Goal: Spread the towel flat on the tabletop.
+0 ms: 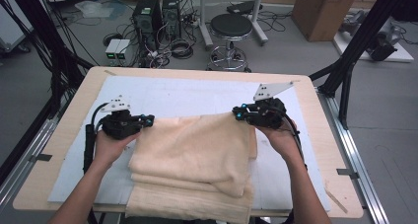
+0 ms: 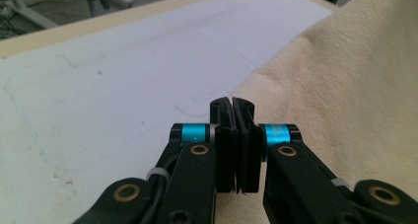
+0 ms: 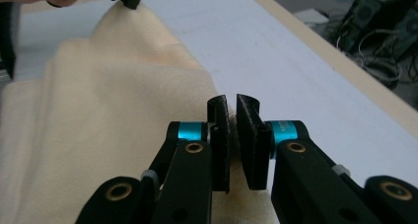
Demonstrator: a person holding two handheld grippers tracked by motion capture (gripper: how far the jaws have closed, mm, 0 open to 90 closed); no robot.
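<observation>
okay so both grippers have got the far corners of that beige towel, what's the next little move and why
Probably carry both corners toward the person, over the folded stack. The left gripper and right gripper are each shut on a far corner of the towel, the cloth between them hangs slightly raised off the white mat, and the near part lies folded at the table's front edge.

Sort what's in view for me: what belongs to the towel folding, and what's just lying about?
In the job:
- towel
- left gripper, shut on the towel's far left corner
- right gripper, shut on its far right corner
- white mat under it

Lying about:
- stool
- computer towers
- cardboard box
- floor cables
</observation>
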